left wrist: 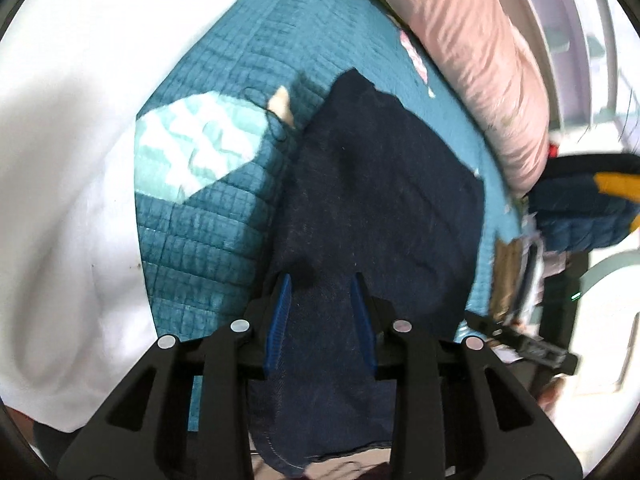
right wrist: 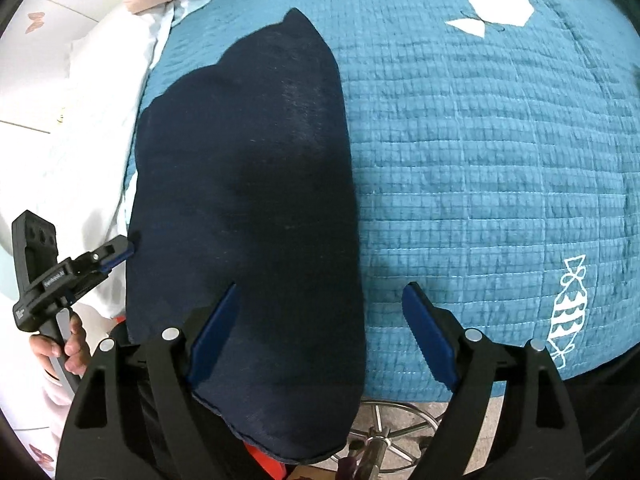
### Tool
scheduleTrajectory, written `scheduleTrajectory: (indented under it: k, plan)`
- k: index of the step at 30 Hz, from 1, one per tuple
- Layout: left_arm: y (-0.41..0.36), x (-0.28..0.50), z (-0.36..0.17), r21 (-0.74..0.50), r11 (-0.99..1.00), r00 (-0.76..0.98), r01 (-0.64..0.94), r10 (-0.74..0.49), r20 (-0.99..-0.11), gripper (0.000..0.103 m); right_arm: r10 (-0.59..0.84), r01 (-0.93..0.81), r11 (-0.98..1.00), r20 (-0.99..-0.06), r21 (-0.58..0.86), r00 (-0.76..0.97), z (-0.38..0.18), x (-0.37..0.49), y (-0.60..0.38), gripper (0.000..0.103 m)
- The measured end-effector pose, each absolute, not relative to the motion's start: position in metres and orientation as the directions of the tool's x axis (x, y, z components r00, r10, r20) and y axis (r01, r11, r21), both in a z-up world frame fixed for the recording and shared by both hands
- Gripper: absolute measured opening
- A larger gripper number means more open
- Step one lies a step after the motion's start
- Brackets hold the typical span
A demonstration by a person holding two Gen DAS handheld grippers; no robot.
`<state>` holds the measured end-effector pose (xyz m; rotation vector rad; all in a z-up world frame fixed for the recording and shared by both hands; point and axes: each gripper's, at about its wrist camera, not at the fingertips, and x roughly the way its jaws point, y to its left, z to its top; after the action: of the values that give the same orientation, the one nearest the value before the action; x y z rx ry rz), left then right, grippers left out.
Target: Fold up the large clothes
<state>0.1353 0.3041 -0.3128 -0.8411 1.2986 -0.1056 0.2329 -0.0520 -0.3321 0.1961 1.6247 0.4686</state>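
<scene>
I see a teal quilted bedspread (right wrist: 480,160) with white candy-shaped patches, a pink wrinkled pillow (left wrist: 472,60) at its far edge, white sheet fabric (left wrist: 72,160) beside it, and a metal spoked chair base (right wrist: 384,428) below the bed's edge.

Right gripper (right wrist: 320,292): jaws spread wide, nothing clamped, blue pads (right wrist: 428,336) clear on both sides. Pointing steeply down.

Left gripper (left wrist: 322,282): jaws partly apart, pads (left wrist: 280,320) angled in toward the tips, nothing pinched between them. Also tilted down, less steep than the right.

From the right wrist view, the left gripper (right wrist: 120,250) sits off at the lower left edge, seen side-on, tips toward the middle. Left hand (right wrist: 60,348) wrapped round its handle below the body, fingers (right wrist: 76,350) curled on the grip. Pale sleeve below the hand.
</scene>
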Motion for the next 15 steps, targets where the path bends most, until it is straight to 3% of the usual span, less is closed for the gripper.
scheduleTrajectory:
  k: [4,8,15]
  plan:
    - [0.314,0.128,-0.312,-0.632,0.675,0.326,-0.381,-0.541,-0.775,0.032,0.389,-0.154,0.901,-0.912,0.405,-0.128,-0.336,0.232,-0.048,0.079]
    - [0.326,0.126,-0.308,-0.595,0.697,0.327,-0.401,-0.498,-0.803,0.032,0.388,-0.158,0.900,-0.912,0.406,-0.132,-0.336,0.233,-0.043,0.079]
    - [0.322,0.131,-0.330,-0.594,0.710,0.263,-0.378,-0.533,-0.804,0.032,0.429,-0.146,0.882,-0.891,0.448,-0.149,-0.348,0.236,-0.035,0.079]
